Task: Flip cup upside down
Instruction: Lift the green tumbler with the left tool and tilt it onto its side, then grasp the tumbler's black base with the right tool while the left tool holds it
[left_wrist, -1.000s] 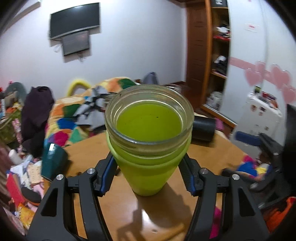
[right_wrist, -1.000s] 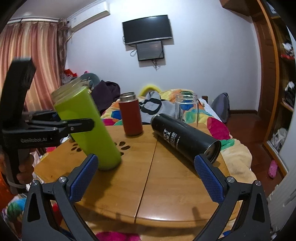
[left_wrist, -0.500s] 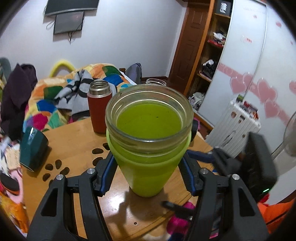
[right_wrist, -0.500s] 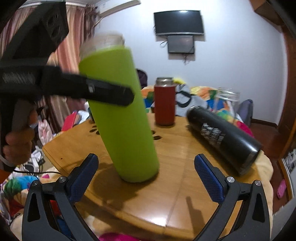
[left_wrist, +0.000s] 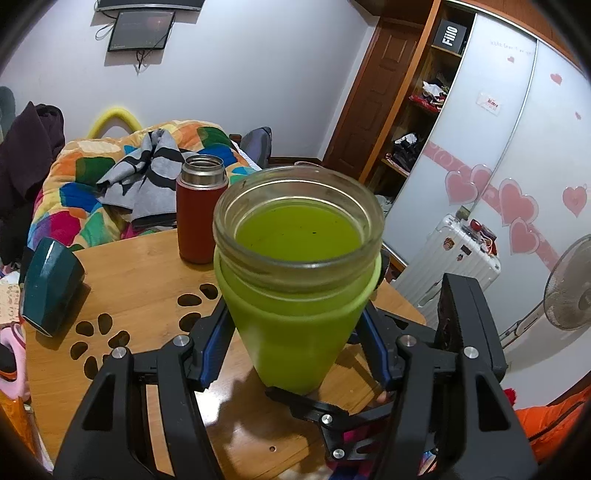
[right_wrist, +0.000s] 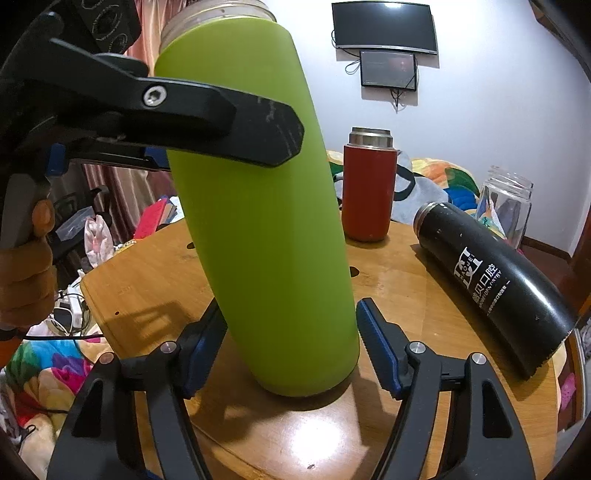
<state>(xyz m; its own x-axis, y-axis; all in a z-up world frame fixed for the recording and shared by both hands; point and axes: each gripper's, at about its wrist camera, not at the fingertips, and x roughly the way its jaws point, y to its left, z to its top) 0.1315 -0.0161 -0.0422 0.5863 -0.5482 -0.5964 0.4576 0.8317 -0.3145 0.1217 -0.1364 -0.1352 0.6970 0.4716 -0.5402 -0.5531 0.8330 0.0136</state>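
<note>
A tall lime-green cup (left_wrist: 295, 314) with a clear glass rim stands upright, leaning a little, on the round wooden table (left_wrist: 140, 280). My left gripper (left_wrist: 295, 343) is shut on its upper body. In the right wrist view the green cup (right_wrist: 266, 206) fills the middle, with the left gripper's finger (right_wrist: 207, 118) across its top. My right gripper (right_wrist: 291, 347) has closed in around the cup's base; its blue pads (right_wrist: 376, 343) sit close beside the base, the right one with a small gap.
A red flask (right_wrist: 369, 192) stands behind the cup. A black bottle (right_wrist: 491, 280) lies on its side at the right, with a clear glass jar (right_wrist: 506, 206) behind it. A dark teal cup (left_wrist: 50, 284) lies at the table's left edge. A cluttered bed lies beyond.
The right gripper has moved in toward the green cup and narrowed from wide open to close around its base. The left gripper has swung round with the cup in it.
</note>
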